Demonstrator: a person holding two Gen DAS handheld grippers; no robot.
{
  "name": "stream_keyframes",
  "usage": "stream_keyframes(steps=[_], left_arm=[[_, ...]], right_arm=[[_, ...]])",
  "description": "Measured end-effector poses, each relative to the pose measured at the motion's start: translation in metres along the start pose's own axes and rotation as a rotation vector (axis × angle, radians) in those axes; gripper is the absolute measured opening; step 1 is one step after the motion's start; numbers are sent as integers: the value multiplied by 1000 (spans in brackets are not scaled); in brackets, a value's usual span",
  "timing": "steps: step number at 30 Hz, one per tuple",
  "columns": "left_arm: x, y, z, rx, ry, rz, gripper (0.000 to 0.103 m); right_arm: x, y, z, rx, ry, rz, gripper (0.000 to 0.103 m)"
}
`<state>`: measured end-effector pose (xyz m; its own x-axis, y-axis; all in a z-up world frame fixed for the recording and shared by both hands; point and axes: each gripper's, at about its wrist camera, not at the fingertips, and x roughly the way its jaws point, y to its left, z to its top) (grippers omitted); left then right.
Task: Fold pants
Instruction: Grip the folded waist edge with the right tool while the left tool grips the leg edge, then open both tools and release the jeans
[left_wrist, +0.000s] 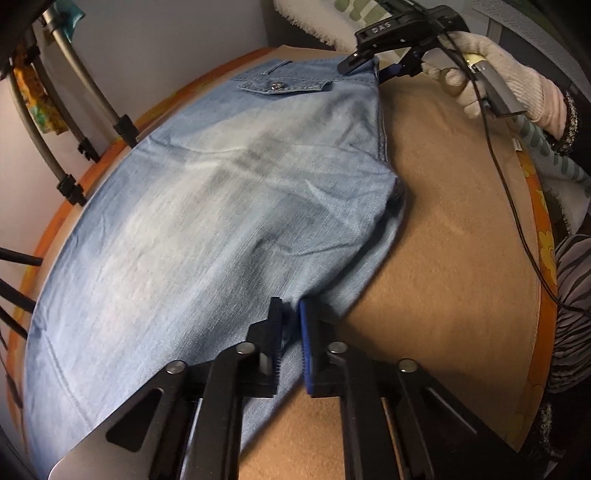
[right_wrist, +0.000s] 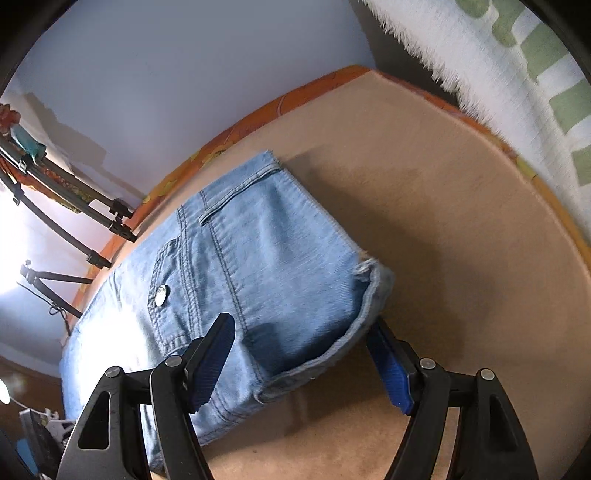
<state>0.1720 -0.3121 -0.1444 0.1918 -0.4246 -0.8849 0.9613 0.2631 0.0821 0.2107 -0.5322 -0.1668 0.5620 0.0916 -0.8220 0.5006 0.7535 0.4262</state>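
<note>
Light blue denim pants (left_wrist: 221, 192) lie folded lengthwise on a brown padded surface (left_wrist: 461, 221). My left gripper (left_wrist: 291, 325) sits at the near edge of the pants, shut on a pinch of denim by the leg fold. In the left wrist view a gloved hand (left_wrist: 509, 88) holds my right gripper (left_wrist: 369, 70) at the far waistband corner. In the right wrist view the right gripper (right_wrist: 303, 354) stands open, its blue pads on either side of the waistband end of the pants (right_wrist: 266, 251) and not pressing on it. A buttoned back pocket (right_wrist: 161, 295) faces up.
An orange patterned border (left_wrist: 543, 229) rims the brown surface (right_wrist: 461, 240). Tripod legs (left_wrist: 85, 110) stand against the wall on the left. A white shaggy cloth with green patches (right_wrist: 517, 74) lies beyond the far edge. A black cable (left_wrist: 509, 184) trails from the right gripper.
</note>
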Motion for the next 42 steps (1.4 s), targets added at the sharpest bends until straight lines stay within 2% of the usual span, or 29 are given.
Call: stream_keyframes(steps=[2, 4, 6, 9, 12, 13, 17, 22, 23, 25, 26, 27, 29, 32, 34, 36, 42], left_arm=[[-2, 1, -1, -9, -11, -9, 2], [-5, 1, -2, -17, -23, -6, 1], [-10, 2, -3, -29, -38, -9, 1], [-20, 7, -3, -70, -67, -36, 1], [-25, 5, -5, -81, -82, -73, 1], [-21, 3, -6, -78, -68, -79, 1], [-3, -2, -12, -75, -28, -115, 0], [-9, -10, -16, -75, -37, -107, 0], [-11, -10, -16, -78, -38, -102, 1], [-21, -4, -17, -109, -56, -76, 1], [-32, 2, -20, -143, -81, -74, 2], [-40, 9, -24, -175, -100, -64, 7], [-58, 21, -34, -232, -133, -28, 17], [-84, 40, -58, -330, -160, 15, 18], [-102, 52, -77, -391, -170, 63, 25], [-121, 64, -104, -452, -180, 111, 40], [-168, 106, -189, -685, -204, 220, 41]], right_arm=[[2, 3, 1, -11, -8, -14, 73], [3, 6, 2, -18, -14, -27, 57], [3, 7, 3, -10, -25, -46, 30], [-8, 14, 5, -26, -60, -34, 12], [-35, 25, 6, -114, -152, -31, 7], [-39, 29, 6, -143, -177, -58, 6], [-21, 32, 6, -191, -149, -166, 4], [-7, 19, 5, -161, -121, -203, 6], [-10, 17, 5, -164, -118, -207, 12], [-17, 22, 4, -189, -118, -237, 29], [-21, 25, 3, -198, -126, -249, 44], [-30, 29, 1, -214, -148, -259, 50], [-42, 36, -3, -234, -172, -266, 53], [-58, 48, -10, -265, -203, -260, 57], [-68, 61, -16, -288, -211, -233, 57], [-73, 74, -21, -307, -214, -206, 57], [-83, 135, -44, -428, -222, -119, 59]])
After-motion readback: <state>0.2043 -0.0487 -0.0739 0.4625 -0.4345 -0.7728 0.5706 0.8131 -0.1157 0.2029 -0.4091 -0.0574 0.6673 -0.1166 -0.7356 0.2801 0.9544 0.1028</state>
